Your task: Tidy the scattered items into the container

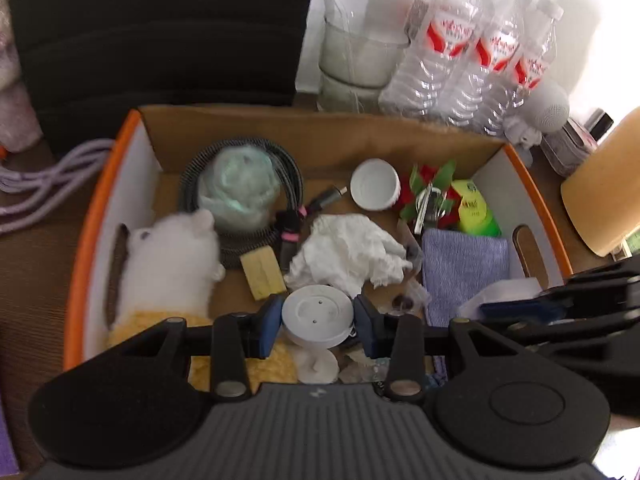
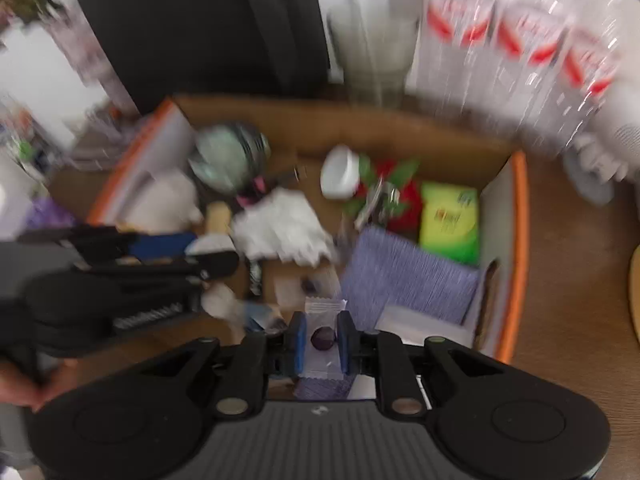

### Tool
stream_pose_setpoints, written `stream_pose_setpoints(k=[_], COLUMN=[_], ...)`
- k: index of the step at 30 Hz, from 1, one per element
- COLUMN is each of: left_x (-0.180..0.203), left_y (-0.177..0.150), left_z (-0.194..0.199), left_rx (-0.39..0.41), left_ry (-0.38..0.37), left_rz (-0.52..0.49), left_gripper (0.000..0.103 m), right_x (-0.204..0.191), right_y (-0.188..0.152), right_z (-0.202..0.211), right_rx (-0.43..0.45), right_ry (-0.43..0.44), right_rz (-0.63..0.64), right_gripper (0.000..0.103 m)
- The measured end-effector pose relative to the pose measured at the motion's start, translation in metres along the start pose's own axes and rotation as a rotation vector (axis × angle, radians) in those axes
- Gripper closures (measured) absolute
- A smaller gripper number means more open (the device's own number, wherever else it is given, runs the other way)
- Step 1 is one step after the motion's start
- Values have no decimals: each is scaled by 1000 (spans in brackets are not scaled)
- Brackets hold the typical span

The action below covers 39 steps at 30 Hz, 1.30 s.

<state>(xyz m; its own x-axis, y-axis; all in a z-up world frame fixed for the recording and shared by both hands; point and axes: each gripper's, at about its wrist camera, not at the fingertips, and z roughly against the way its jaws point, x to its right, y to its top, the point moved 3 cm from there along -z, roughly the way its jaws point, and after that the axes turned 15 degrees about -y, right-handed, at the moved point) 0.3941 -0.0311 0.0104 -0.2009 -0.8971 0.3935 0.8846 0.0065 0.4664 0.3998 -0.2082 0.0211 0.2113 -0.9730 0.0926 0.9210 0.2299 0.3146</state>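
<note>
Hand-held gripper on the left point(image 1: 316, 322): narrow, blue pads pressed on both sides of a white puck point(image 1: 317, 314), a round flat disc. Held over the box point(image 1: 320, 128), near its 6 o'clock wall. Hand-held gripper on the right point(image 2: 323, 342): almost closed, clamped on a small clear sachet point(image 2: 324, 336) with a dark round thing inside. Also over the box, at the 6 o'clock edge, with the right view much blurred.

Inside the box already: plush toy point(image 1: 172, 256) at 9 o'clock, coiled cable point(image 1: 288, 184) with a pale green wad point(image 1: 236, 188) at 11 o'clock, cup point(image 1: 374, 184) at 12 o'clock, crumpled tissue point(image 1: 348, 252) in the middle, purple cloth point(image 1: 460, 268) at 3 o'clock, green pack point(image 1: 478, 208) at 2 o'clock. Behind the box, on the table: water bottles point(image 1: 480, 52).

Handling, as judgement: puck probably hard, light, smooth on the rim, so can slip; best taken across the full width, as now. Sachet very light, thin and crinkly; better gripped over the solid core than on the loose film. Both likely safe to let fall from low height onto tissue or cloth. Free spot for the puck seems to be at 7 o'clock, beside the yellow sponge point(image 1: 264, 274).
</note>
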Motion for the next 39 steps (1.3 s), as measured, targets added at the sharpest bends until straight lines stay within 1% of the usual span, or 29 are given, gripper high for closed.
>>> stream_pose_setpoints(k=[1,3,4,5,6,7,9,10,11,12,14,15,17,20,22,23,25,26,27,28,29,30,31,32,33,34,37,39], left_x=[0,-1,-2,-1,-1,0,2,5,8,11,15,14,8,-5,-9,-8,-4,-1,2,7,13,17,20,21,20,18,14,15], left_y=[3,3,4,6,7,10,14,17,19,21,22,20,14,4,-1,-4,-10,-15,-23,-34,-48,-63,-76,-86,-92,-97,-107,-112], left_z=[-3,-5,-6,-6,-5,0,11,19,26,34,49,56,74,91,97,100,104,109,117,126,134,138,140,138,134,131,132,138], left_rx=[-7,-13,-23,-40,-52,-51,-39,-29,-17,-5,22,33,65,93,100,105,133,169,237,338,446,540,599,614,603,596,613,636], left_ry=[0,-1,-9,-24,-38,-34,-15,-22,-31,-31,0,22,62,126,147,152,178,203,228,249,263,266,265,265,257,246,222,215], left_rz=[-3,5,11,12,12,12,14,19,21,16,-5,-8,-11,-1,27,26,-6,-30,-61,-105,-152,-193,-218,-220,-211,-195,-163,-160], left_gripper=[63,63,60,55,53,53,50,44,37,34,25,23,11,9,9,9,7,4,4,3,0,0,0,0,0,0,0,0], right_x=[-2,-6,-6,-5,-2,1,9,13,17,19,21,25,36,56,65,67,65,61,56,49,41,32,23,15,7,2,-11,-14], right_y=[-1,-3,-3,-2,0,2,8,11,13,15,15,13,4,-13,-22,-25,-32,-35,-40,-46,-55,-66,-78,-89,-98,-104,-113,-118], right_z=[-7,-12,-11,-7,-1,5,20,28,36,43,53,57,65,70,71,71,73,75,80,86,94,102,107,111,112,111,105,105], right_rx=[-14,-25,-20,-6,11,26,60,76,88,98,119,132,144,144,145,148,163,177,207,255,328,419,511,596,659,694,738,753], right_ry=[-2,6,6,6,9,11,11,11,16,25,22,6,-21,-42,-47,-45,-42,-43,-50,-67,-92,-119,-146,-169,-191,-210,-280,-296], right_rz=[7,15,17,8,-8,-24,-59,-82,-104,-120,-121,-125,-151,-209,-253,-269,-289,-291,-294,-304,-324,-346,-355,-357,-355,-352,-337,-341], right_gripper=[87,81,77,68,59,56,54,53,50,44,36,34,34,33,33,33,33,33,32,31,26,17,13,8,8,8,8,8])
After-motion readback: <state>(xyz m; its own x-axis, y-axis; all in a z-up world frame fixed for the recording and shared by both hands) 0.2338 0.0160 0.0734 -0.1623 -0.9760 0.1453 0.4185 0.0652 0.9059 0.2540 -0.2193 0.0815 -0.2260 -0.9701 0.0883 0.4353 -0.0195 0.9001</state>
